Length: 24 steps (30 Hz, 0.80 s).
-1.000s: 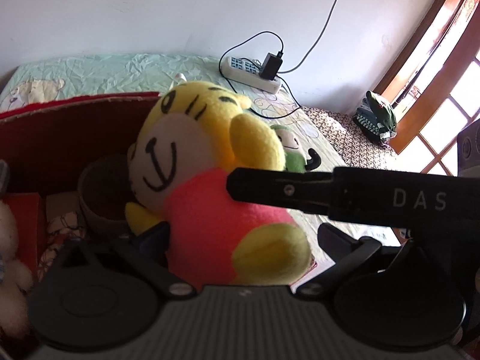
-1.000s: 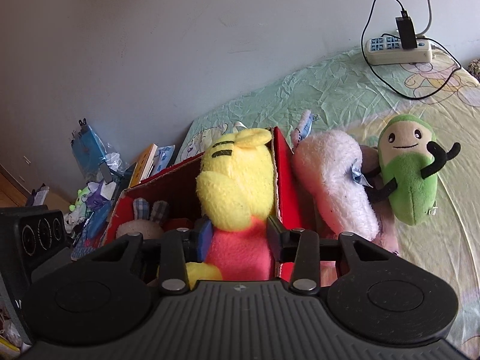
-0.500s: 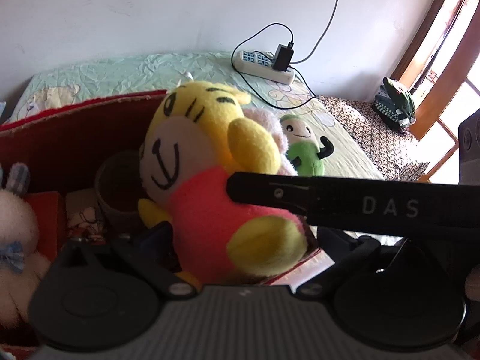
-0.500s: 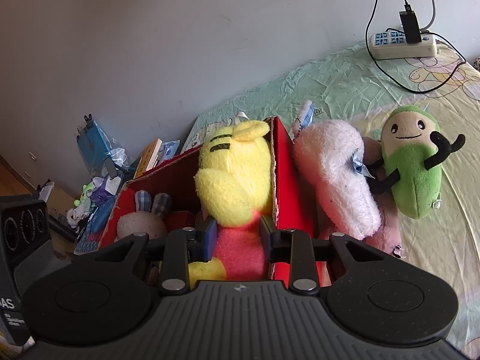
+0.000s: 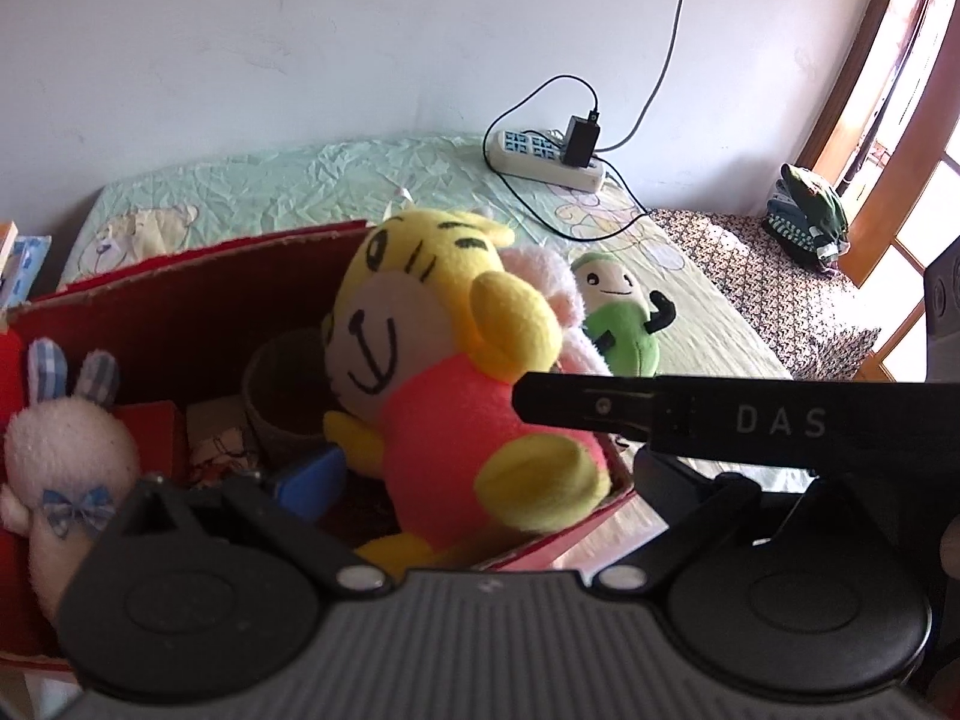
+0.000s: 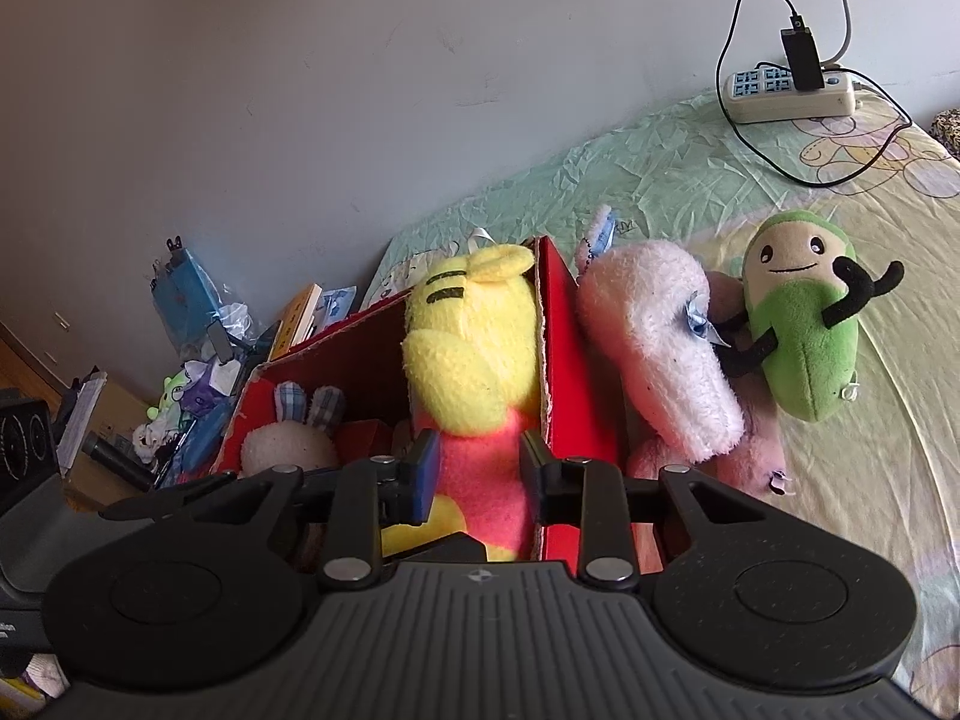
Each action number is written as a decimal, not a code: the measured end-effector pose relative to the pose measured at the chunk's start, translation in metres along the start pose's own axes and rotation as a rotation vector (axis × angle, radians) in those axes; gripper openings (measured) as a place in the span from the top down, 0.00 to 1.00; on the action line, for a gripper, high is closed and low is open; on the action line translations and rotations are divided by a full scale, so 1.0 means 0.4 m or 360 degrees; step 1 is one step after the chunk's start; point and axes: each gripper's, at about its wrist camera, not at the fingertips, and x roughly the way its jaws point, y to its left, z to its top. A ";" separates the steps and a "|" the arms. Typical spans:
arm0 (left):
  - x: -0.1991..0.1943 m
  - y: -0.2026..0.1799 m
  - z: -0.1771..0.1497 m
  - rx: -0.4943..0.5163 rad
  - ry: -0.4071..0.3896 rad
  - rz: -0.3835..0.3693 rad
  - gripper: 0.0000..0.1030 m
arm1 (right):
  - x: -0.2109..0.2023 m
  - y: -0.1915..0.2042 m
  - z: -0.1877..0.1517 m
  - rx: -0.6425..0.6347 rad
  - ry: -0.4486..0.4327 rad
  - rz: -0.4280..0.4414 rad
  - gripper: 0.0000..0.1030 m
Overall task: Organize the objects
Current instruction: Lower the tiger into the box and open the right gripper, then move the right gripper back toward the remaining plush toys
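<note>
The only legible writing is "DAS", in pale letters on the black bar of the right tongs [image 5: 576, 411] as it crosses the left wrist view.

Four plush toys show: a yellow tiger toy [image 6: 474, 360] in a pink shirt, a white bunny [image 5: 63, 456] with checked ears and a blue bow, a pink fluffy toy [image 6: 660, 354], and a green bean toy [image 6: 798, 330] with black arms. There is one red box [image 5: 180, 324], one power strip [image 6: 792, 90] with a black charger plugged in, and one grey cup [image 5: 282, 390] inside the box.

The right tongs [image 6: 480, 474] are clamped on the tiger toy's pink body, at the box's right wall; the tiger toy stands in the box, with the bunny at the box's far left. The pink toy and the bean toy lie on the bed [image 6: 720, 180] just outside that wall, touching each other.

The left tongs [image 5: 474, 498] stand apart, holding nothing.

Compared with a second ago, the left view sits higher, so the bunny now shows whole, and the right tongs have narrowed onto the tiger toy.
</note>
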 end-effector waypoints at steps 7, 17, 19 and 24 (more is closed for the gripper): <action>0.013 -0.040 0.000 0.0073 0.0051 0.0097 0.01 | -0.027 0.000 -0.014 0.0034 -0.0016 0.0017 0.69; 0.028 -0.067 -0.005 0.0122 0.0112 0.0265 0.01 | -0.052 -0.009 -0.019 0.0013 -0.0069 0.0028 0.59; 0.027 -0.071 -0.002 0.0115 0.0113 0.0278 0.01 | -0.052 -0.008 -0.017 -0.0014 -0.0069 0.0032 0.59; 0.030 -0.089 0.007 0.0081 0.0104 0.0355 0.01 | -0.062 -0.002 -0.011 -0.0110 -0.0044 0.0082 0.59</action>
